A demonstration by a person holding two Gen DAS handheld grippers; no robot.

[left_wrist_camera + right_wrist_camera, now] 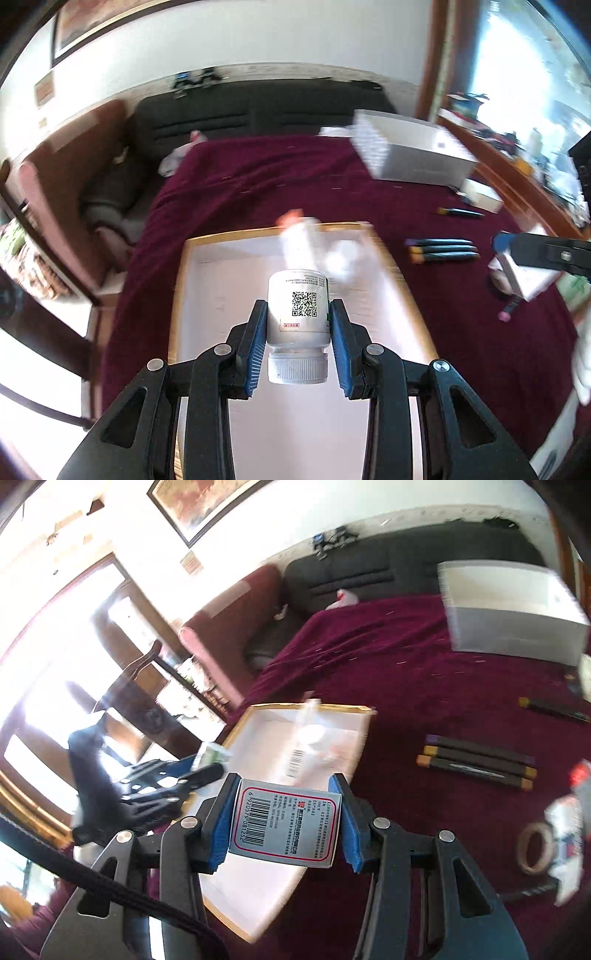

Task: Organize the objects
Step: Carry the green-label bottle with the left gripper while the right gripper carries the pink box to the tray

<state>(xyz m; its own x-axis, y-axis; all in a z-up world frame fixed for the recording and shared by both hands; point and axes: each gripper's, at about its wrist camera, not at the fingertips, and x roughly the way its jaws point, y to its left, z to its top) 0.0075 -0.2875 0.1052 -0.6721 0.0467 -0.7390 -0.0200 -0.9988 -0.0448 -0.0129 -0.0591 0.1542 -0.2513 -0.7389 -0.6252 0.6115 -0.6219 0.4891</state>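
Observation:
My left gripper [298, 321] is shut on a white pill bottle [297, 314] with a QR code, cap toward the camera, held above a gold-rimmed white tray [192, 280]. Blurred white items [317, 247] lie at the tray's far end. My right gripper [284, 812] is shut on a small medicine box [282, 825] with a barcode and red border, held over the tray's [258, 886] near right side. The right gripper [535, 251] with its box shows at the right of the left wrist view. The left gripper [155, 786] shows at the left of the right wrist view.
The tray sits on a dark red cloth [258, 177]. A white storage bin [410, 151] stands at the far right. Dark markers [443, 249] lie right of the tray, also in the right wrist view [476, 760]. A tape roll [533, 847] and packets lie at right. A dark sofa [229, 114] is behind.

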